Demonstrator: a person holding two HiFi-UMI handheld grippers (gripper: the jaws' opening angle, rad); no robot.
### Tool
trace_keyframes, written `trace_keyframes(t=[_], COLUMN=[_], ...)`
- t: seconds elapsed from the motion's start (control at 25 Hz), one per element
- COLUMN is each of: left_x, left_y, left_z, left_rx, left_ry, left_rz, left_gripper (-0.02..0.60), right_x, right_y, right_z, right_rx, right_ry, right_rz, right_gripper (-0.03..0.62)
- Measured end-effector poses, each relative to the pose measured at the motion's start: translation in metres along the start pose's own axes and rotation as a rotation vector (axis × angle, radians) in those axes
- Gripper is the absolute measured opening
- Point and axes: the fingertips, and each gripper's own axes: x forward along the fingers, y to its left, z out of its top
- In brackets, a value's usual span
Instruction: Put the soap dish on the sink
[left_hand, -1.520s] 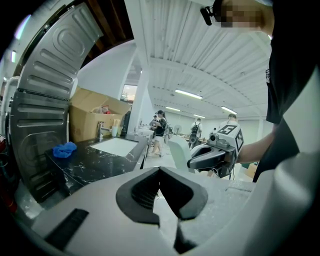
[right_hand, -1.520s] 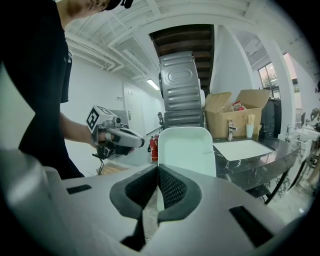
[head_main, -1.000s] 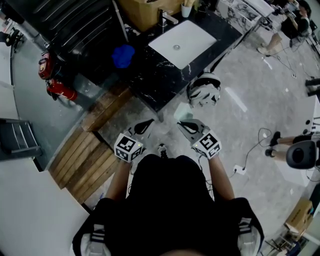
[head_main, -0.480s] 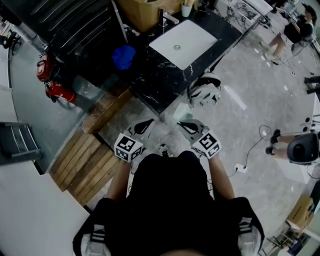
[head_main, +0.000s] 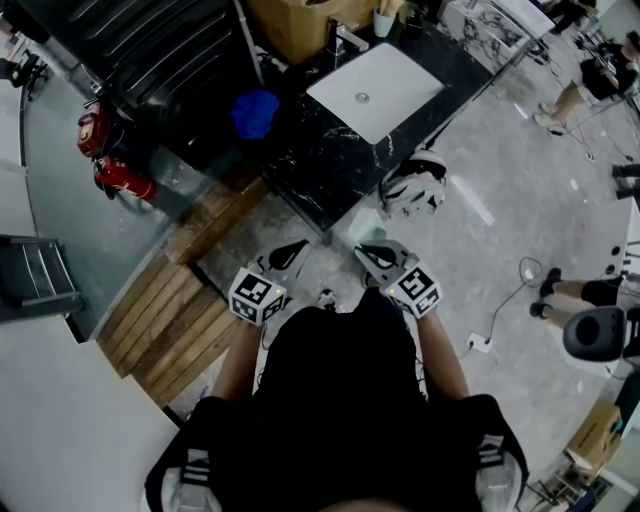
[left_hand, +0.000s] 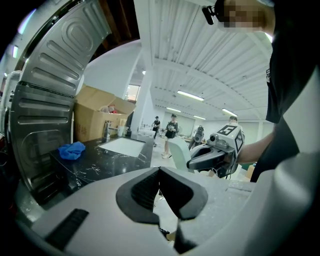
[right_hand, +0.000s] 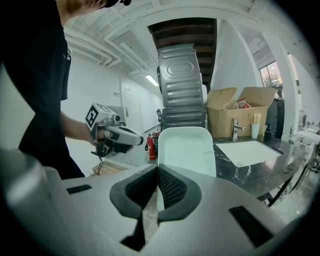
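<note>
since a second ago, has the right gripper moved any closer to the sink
No, not noticeably. In the head view the right gripper, shut on the soap dish, keeps the same gap to the near corner of the black counter.

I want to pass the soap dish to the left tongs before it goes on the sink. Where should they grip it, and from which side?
Probably the thin rim of the soap dish on its long side nearest the left tongs, approached from that side. The right tongs are shut on the near short edge, and the shallow tray offers nothing thicker to pinch.
</note>
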Motion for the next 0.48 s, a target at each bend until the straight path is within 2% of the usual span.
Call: trace_keyframes(t=[0.48], left_x=[0.019], left_y=[0.026], left_z=[0.018], left_rx=[-0.011], left_ry=[0.001], left_rz=[0.051], left_gripper=[0.0], right_x=[0.018], right_y=[-0.034], right_z=[0.014], right_rx=[-0.014], right_ry=[0.013], right_rz=[0.056], right_gripper=[-0.003])
